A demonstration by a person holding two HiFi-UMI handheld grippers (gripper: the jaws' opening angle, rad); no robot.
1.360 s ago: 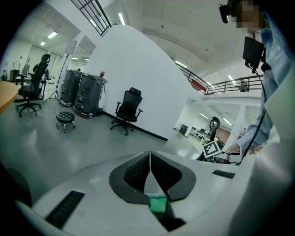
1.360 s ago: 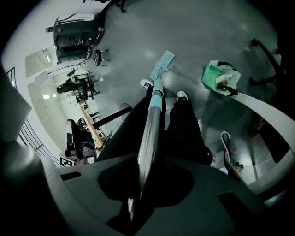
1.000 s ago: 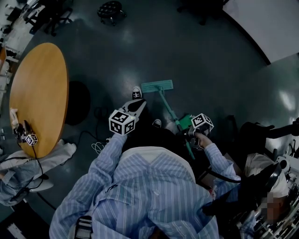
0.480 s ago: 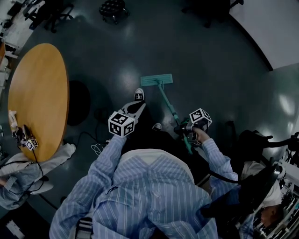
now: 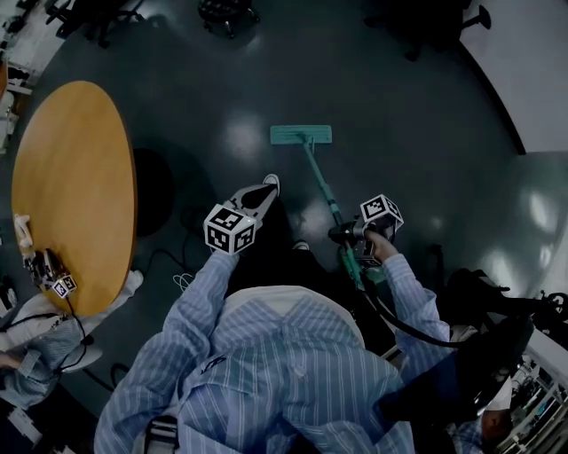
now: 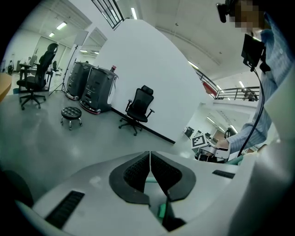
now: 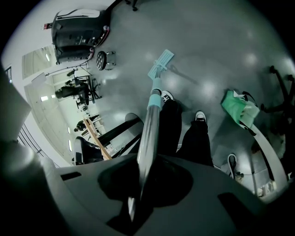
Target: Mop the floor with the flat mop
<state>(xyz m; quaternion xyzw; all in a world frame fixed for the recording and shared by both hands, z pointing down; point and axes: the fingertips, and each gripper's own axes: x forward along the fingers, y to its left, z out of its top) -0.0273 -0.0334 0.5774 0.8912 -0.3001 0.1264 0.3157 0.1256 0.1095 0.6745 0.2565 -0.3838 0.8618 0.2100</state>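
The flat mop's teal head point(image 5: 301, 135) lies flat on the dark grey floor ahead of the person's shoes. Its pole point(image 5: 327, 199) slants back to my right gripper point(image 5: 349, 234), which is shut on it. In the right gripper view the pole point(image 7: 151, 120) runs out from between the jaws of the right gripper point(image 7: 142, 174) down to the mop head point(image 7: 160, 63). My left gripper point(image 5: 257, 197) is held in the air left of the pole and apart from it. The left gripper point(image 6: 150, 167) has its ribbed pads pressed together with nothing between them.
A round wooden table point(image 5: 71, 186) stands at the left, with cables point(image 5: 182, 279) on the floor near it. A stool point(image 5: 226, 11) and office chairs stand at the far end. A green object point(image 7: 239, 108) sits on the floor by the person's right side. A white wall point(image 5: 532, 53) curves at the upper right.
The mop head has slid forward over the floor, away from the person's feet. My right gripper has pushed forward with the pole. The left gripper stays shut and off the mop.
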